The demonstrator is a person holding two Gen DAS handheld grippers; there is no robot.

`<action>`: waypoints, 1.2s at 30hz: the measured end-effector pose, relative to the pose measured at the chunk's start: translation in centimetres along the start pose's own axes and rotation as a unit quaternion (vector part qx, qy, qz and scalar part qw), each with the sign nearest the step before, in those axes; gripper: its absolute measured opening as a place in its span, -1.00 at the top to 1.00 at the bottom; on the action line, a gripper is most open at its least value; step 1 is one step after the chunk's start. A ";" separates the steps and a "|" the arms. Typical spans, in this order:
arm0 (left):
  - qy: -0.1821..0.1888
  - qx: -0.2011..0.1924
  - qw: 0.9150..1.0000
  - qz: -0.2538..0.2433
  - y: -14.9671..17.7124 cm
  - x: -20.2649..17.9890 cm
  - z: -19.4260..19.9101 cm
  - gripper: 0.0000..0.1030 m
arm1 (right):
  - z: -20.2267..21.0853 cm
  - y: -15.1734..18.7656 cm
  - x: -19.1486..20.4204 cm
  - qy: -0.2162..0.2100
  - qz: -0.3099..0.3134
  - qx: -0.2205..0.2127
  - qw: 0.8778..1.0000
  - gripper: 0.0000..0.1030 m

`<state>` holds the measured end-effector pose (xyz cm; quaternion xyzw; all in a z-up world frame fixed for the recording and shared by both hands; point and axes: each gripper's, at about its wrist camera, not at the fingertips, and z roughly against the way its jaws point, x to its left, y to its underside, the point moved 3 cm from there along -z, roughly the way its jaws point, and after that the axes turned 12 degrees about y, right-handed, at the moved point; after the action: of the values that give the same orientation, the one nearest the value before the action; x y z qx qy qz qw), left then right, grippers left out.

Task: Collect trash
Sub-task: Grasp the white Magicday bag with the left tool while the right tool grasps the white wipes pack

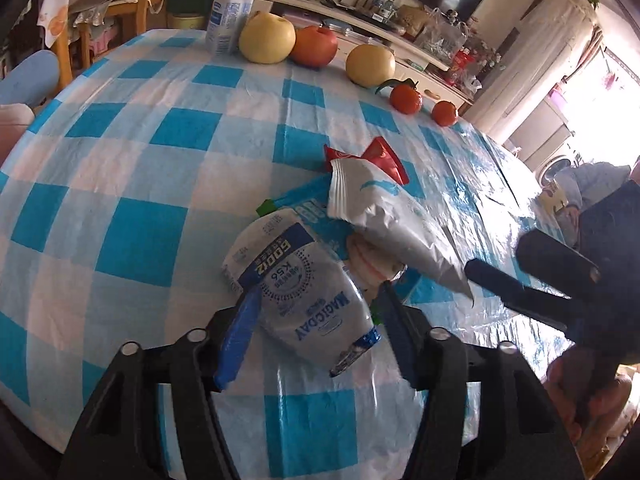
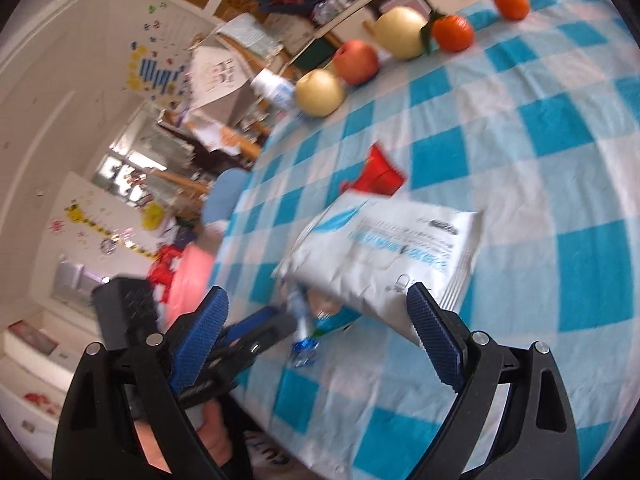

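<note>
The table (image 1: 132,184) wears a blue-and-white checked cloth. Along its far edge stand a white bottle (image 1: 230,12), a pear (image 1: 267,38), an apple (image 1: 314,46), a second pear (image 1: 370,65) and two tangerines (image 1: 406,98). Nearer lie a red wrapper (image 1: 384,158), a white pouch (image 1: 384,220) over what may be a blue packet (image 1: 310,210), and a white bag (image 1: 304,292).
</note>
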<state>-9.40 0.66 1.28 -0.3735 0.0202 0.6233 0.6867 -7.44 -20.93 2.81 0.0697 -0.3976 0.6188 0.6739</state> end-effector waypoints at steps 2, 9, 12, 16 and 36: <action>-0.025 0.005 1.000 -0.013 0.1 -0.1 -0.4 -0.28 | 0.0 0.4 0.1 -0.035 -0.006 0.015 0.999 -0.77; -0.052 0.006 0.999 0.004 -0.3 1.3 -1.0 -0.38 | 1.9 0.3 2.3 -0.003 0.072 -0.018 0.997 -0.78; -0.060 0.005 0.998 -0.005 -0.6 1.4 -1.2 -0.38 | 1.7 -0.3 2.3 0.087 0.122 -0.054 0.987 -0.78; -0.066 0.003 0.998 -0.010 -0.9 2.4 -0.9 -0.32 | 0.2 -0.3 2.2 0.139 0.180 -0.071 0.971 -0.78; -0.107 -0.004 0.993 -0.046 -2.4 7.0 0.9 -0.13 | -2.4 1.3 4.9 0.008 0.201 0.011 0.980 -0.78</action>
<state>-6.12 7.19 -0.37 -0.3084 -0.0728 0.6274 0.7113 -7.89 -15.40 3.70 -0.0094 -0.3913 0.7461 0.5386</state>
